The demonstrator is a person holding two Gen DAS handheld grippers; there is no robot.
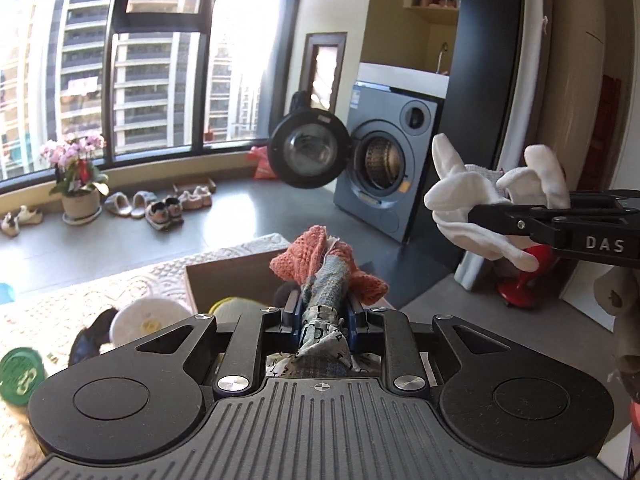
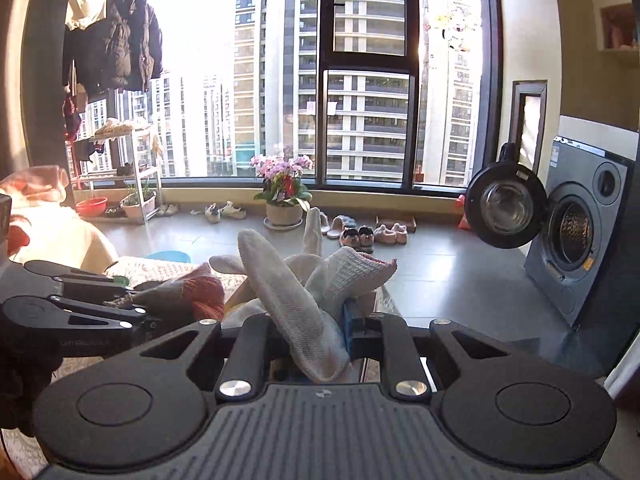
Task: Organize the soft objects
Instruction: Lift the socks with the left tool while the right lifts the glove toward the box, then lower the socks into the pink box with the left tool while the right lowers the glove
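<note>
We have both grippers loaded and aloft: left gripper (image 1: 320, 312) clamps a sock (image 1: 326, 276), right gripper (image 2: 316, 320) clamps a white glove (image 2: 288, 296). Neither is stowed yet (box (image 1: 228, 280) below, more items beside it).

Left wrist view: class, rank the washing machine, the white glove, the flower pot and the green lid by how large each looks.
1. washing machine
2. white glove
3. flower pot and green lid look alike; the lid is nearer, so unranked.
</note>
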